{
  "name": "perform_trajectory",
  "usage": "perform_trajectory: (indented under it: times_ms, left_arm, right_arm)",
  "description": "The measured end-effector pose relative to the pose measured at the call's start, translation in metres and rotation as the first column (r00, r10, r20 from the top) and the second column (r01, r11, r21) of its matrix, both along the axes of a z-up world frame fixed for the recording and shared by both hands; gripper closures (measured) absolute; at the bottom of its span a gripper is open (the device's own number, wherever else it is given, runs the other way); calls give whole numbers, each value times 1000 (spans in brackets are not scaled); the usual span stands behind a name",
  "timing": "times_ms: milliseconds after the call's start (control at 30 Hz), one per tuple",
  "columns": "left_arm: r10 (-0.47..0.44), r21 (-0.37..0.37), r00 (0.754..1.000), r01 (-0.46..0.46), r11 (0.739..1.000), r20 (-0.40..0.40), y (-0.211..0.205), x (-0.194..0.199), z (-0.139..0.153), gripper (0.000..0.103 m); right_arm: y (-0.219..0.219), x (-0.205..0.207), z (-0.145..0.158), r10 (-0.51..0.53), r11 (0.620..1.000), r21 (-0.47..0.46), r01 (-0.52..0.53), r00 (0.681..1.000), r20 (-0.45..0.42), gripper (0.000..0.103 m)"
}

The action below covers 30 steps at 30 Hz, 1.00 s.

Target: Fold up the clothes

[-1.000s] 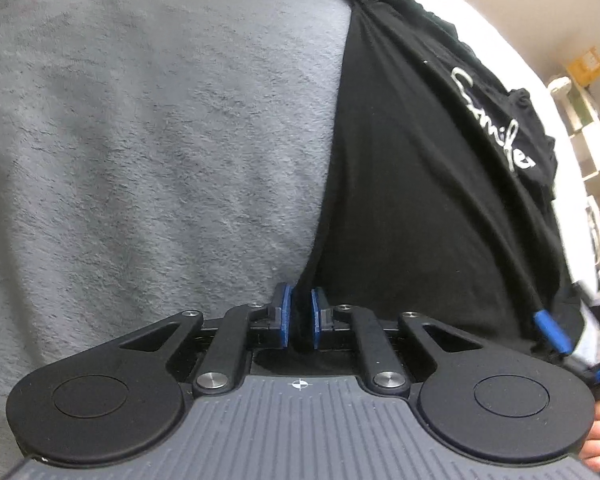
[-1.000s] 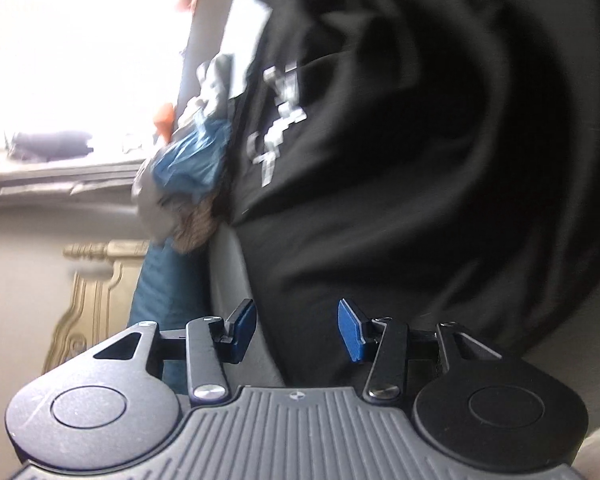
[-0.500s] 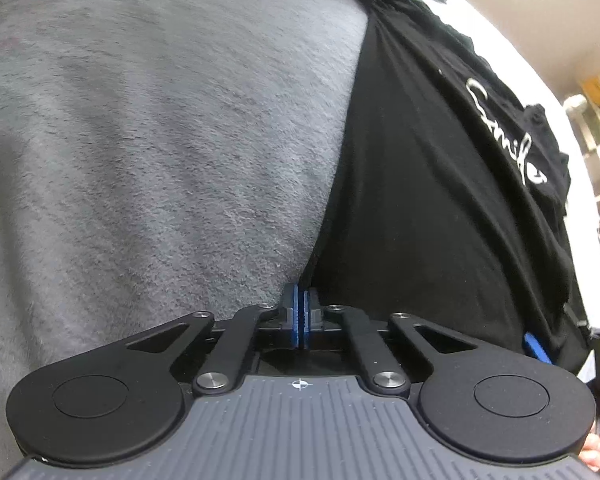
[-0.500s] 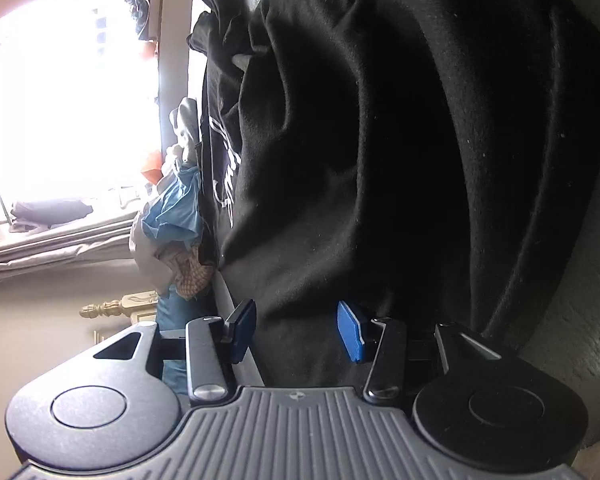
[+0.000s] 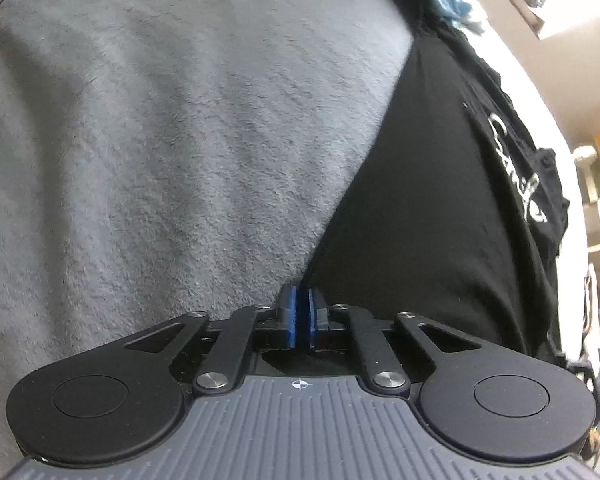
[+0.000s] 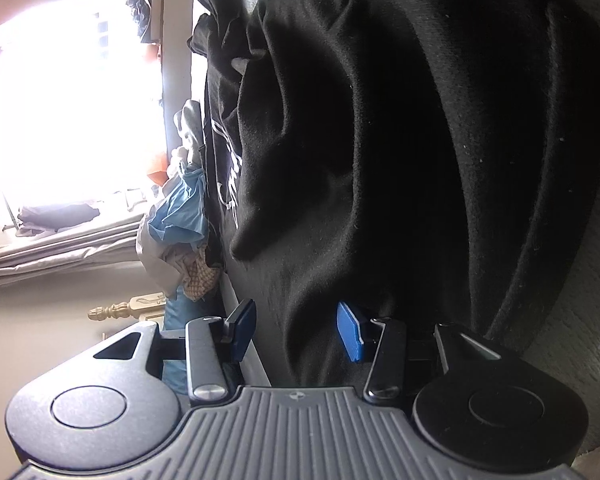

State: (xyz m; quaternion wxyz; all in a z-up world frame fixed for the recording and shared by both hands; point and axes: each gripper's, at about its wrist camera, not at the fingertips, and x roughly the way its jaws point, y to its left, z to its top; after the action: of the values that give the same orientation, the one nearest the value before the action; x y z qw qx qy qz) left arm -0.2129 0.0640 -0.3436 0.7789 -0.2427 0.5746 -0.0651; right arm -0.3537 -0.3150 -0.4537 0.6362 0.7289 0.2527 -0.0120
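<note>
left gripper (image 5: pixel 302 305) had closed since a second ago, pinching the black t-shirt (image 5: pixel 432 216) edge on the grey blanket (image 5: pixel 172 128); right gripper (image 6: pixel 296 320) stayed apart over bunched fabric (fold likely starting).

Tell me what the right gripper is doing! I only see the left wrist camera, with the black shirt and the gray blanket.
Observer: The right gripper has its jaws wide open. Fabric of the black shirt lies between them, not pinched.
Operator: Is the shirt flat over there?
Observer: No, on that side it lies bunched in deep folds.
Operator: What's behind it?
Observer: A very bright window, off past the shirt's edge.
</note>
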Motion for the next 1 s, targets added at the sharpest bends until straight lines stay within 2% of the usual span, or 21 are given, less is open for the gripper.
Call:
perform_trajectory:
  times_ms: [100,200,233,300,367,467,667,733,833,900,1000]
  left_arm:
    - [-75,18,997,75,997,-12,-4,3,-2,84]
    - [-154,82,988,154,985,-11,-12,8,-3,84]
    - [-180,109,984,180,978,-7,-16,10,-2,85]
    - [-230,174,973,226,958,3,-25,8,1,99]
    - [-266,223,964,259,940,0,-32,6,6,102]
    - [-263,237,964,264,935,-34,-34,8,10,103]
    - [-287,274,956,294,916,-66,-34,11,-4,100]
    - [-316,306,947,317,898,-55,-40,8,-2,98]
    - [-322,315,946,314,896,-25,-40,3,4,91]
    - [-298,310,954,286,907,-6,-35,-1,10,75]
    - [-245,321,969,226,920,19,-24,-3,20,60]
  right_arm:
    - [1,1,-1,-5,1000,5,5,1000,0,55]
    - [2,1,-1,-7,1000,8,7,1000,0,55]
    - [2,1,-1,-7,1000,8,7,1000,0,55]
    - [2,1,-1,-8,1000,9,8,1000,1,55]
    - [3,1,-1,-9,1000,10,9,1000,1,55]
    - [4,1,-1,-11,1000,11,11,1000,2,55]
    - [3,-1,-1,-18,1000,13,18,1000,-1,55]
    - [2,-3,-1,-19,1000,12,19,1000,-3,55]
    - [1,-6,-1,-21,1000,11,21,1000,-6,55]
    - [-1,-8,-1,-19,1000,10,20,1000,-6,55]
    - [-3,-10,-2,-19,1000,13,19,1000,-6,55]
